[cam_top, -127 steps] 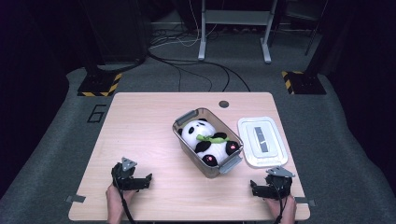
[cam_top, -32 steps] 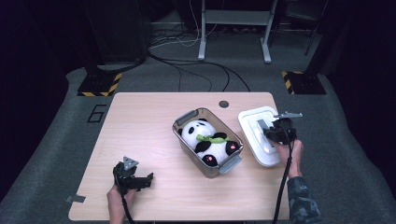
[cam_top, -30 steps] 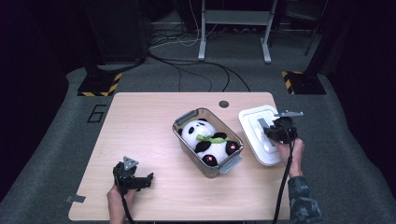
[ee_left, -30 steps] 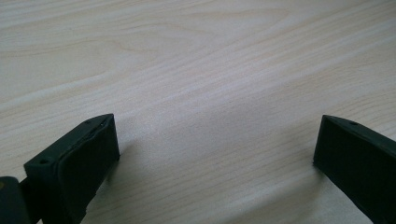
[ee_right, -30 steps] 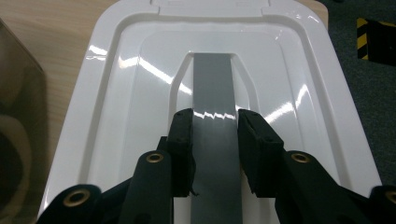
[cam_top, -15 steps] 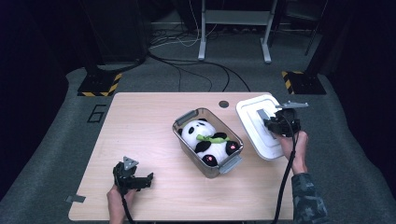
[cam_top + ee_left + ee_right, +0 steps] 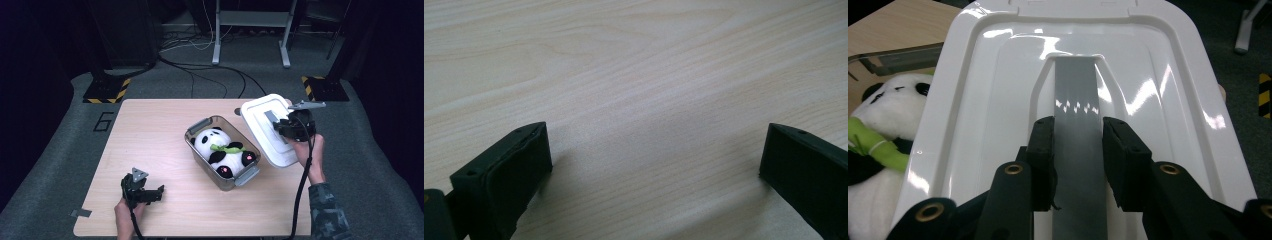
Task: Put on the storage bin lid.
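Two grippers are in play, but the load is carried by one alone: the right gripper is clamped on the grey handle of the white lid, whose strip is pinched from both sides by the black pads. The lid is held lifted and tilted just beside the clear box, in which a toy panda lies on the wooden table. The left gripper is rested on the table near the front edge, well apart from the box, its jaws spread wide with nothing between them. A slip is the chief risk, since the handle is smooth and the lid hangs from one narrow grip. If the lid is lowered askew, its rim may be caught on the box's edge or on the panda's raised parts, and the unsteadied box may be pushed across the table.
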Tool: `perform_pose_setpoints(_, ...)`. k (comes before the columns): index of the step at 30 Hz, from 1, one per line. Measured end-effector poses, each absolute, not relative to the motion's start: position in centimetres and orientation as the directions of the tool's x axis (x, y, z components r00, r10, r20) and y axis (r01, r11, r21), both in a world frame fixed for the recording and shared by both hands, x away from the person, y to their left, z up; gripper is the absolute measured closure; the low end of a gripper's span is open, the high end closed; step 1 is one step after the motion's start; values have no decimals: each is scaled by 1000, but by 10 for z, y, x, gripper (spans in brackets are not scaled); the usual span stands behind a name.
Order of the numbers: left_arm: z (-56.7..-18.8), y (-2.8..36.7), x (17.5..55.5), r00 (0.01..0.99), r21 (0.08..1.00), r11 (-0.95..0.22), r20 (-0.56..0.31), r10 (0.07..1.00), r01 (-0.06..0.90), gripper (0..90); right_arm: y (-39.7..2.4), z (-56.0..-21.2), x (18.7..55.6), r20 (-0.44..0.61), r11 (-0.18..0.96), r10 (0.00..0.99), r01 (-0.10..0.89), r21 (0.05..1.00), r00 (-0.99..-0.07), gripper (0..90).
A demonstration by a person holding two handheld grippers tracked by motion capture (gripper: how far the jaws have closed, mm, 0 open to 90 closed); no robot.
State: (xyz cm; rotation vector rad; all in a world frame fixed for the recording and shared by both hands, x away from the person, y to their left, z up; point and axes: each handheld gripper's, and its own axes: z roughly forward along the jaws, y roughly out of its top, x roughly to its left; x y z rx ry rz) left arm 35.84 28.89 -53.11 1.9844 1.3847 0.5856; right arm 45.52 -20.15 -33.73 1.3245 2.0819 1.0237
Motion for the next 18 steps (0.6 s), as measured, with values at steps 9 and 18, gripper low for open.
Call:
perform_pose_setpoints(9,-531,289,359,346,720,-239,-1,938,651,0,-167,-326,450,12,292,866,526,799,-500,664)
perform_pose_setpoints(18,-531,289,359,347,720,-242,1,938,650,0,-134,-327,449,10,330,832,509,795,-555,664)
